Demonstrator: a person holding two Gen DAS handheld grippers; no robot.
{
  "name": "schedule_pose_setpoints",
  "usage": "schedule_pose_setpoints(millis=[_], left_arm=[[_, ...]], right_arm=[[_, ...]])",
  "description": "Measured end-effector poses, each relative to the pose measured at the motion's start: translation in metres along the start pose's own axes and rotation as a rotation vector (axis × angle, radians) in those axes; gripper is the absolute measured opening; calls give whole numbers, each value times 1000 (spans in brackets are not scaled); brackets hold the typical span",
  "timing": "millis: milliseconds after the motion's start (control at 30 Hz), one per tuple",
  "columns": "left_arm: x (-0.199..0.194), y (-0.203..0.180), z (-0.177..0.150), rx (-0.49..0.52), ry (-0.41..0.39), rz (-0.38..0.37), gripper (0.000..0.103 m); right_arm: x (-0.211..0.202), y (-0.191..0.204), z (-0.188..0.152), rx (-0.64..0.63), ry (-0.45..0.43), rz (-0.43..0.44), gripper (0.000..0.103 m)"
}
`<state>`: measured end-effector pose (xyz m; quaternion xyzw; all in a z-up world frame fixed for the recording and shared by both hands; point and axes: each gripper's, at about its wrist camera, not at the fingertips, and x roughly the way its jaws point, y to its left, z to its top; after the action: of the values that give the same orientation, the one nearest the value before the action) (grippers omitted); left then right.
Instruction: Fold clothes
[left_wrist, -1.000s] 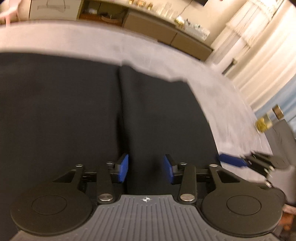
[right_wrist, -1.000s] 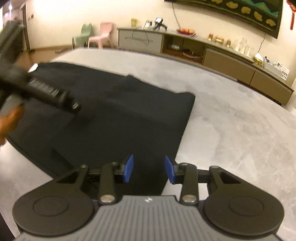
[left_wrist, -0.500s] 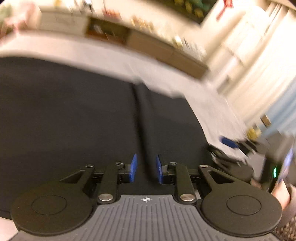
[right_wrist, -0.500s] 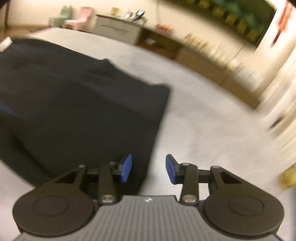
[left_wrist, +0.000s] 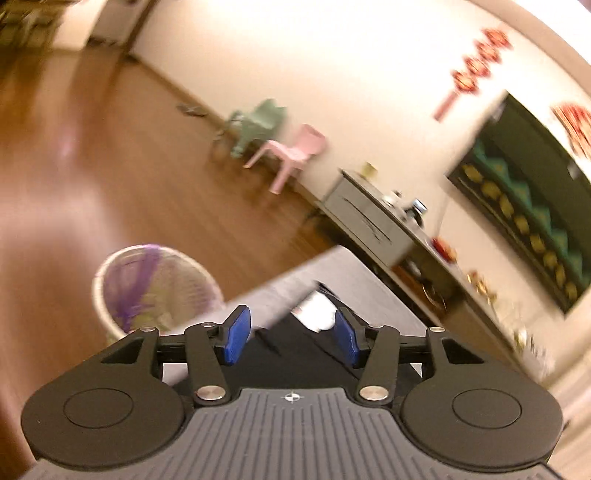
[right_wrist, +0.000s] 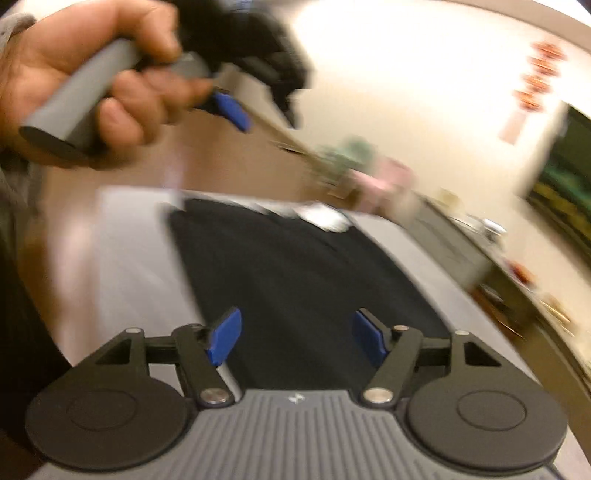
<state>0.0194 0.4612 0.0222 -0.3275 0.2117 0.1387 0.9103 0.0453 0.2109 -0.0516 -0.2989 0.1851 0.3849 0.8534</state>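
Observation:
A black garment (right_wrist: 295, 266) lies flat on the grey table (right_wrist: 125, 258), with a white label (right_wrist: 325, 218) at its far end. My right gripper (right_wrist: 295, 341) is open and empty, held above the garment's near part. My left gripper (left_wrist: 291, 336) is open and empty, raised over the garment's end (left_wrist: 291, 354) near the white label (left_wrist: 317, 310) and pointing out at the room. In the right wrist view a hand holds the left gripper's handle (right_wrist: 92, 99) high at upper left. Both views are blurred.
A white mesh basket (left_wrist: 155, 284) stands on the wooden floor beyond the table's edge. A green chair (left_wrist: 258, 125) and a pink chair (left_wrist: 295, 151) stand by the wall. A long sideboard (left_wrist: 373, 218) runs along the wall.
Both grippers have swung round from the garment's right side toward its label end. The left gripper rose and opened wider after narrowing. The right gripper opened wider.

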Motion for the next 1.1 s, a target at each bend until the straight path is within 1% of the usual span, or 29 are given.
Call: schedule_pose_setpoints(millis=[100,133,200,233,267,300,333,367,400,433,500,567,633,700,733,767,833,867,900,967,1000,1033,1067,1100], left_arm=[[-7,40,13,-49,2,2,53],[-4,49,14,-62,13,8,54],[7,64,17,-82,48,9,55],[12,72,17,-87,69,0,56],[18,78,16,-93,95,-12,60],[22,83,15,-106,118,-22,62],[26,89,13,-119,141,-32,62],[30,94,11,-132,163,-42,64],[38,98,8,-139,181,-53,66],[43,100,6,-143,199,-61,67],[53,104,0,-149,234,-77,69],[57,101,-13,-159,275,-116,72],[65,98,-24,-188,312,-169,77],[75,96,-32,-223,336,-218,87],[78,93,-38,-230,351,-225,87],[84,91,-42,-234,365,-214,87],[91,87,-49,-249,364,-202,81],[95,85,-52,-255,363,-197,61],[98,83,-54,-244,364,-194,29],[100,78,-57,-195,367,-147,12],[99,75,-58,-168,364,-123,12],[96,67,-59,-126,352,-114,12],[93,60,-60,-85,339,-105,12],[90,53,-61,-43,327,-96,12]], right_arm=[[52,26,40,-55,13,99,72],[65,30,45,-62,28,115,72],[88,36,50,-70,66,137,68],[99,38,53,-74,85,148,60],[110,41,55,-78,104,159,54],[111,45,57,-61,111,172,51],[108,48,59,-38,113,185,41],[111,47,60,-21,120,192,19],[115,44,60,-4,128,197,5],[116,43,62,4,113,182,1],[111,39,67,32,71,154,1],[99,30,72,87,31,145,1],[85,21,75,137,-1,142,1],[72,16,73,171,-14,148,1],[65,13,71,188,-18,153,1],[61,13,69,197,-19,165,1],[55,12,63,212,-19,192,1],[52,12,61,219,-20,206,1],[52,11,57,221,-8,223,1],[52,8,50,222,20,258,2],[53,7,47,223,35,276,2],[47,-3,42,237,36,283,9],[39,-16,38,255,32,288,14],[31,-29,34,272,29,293,14]])
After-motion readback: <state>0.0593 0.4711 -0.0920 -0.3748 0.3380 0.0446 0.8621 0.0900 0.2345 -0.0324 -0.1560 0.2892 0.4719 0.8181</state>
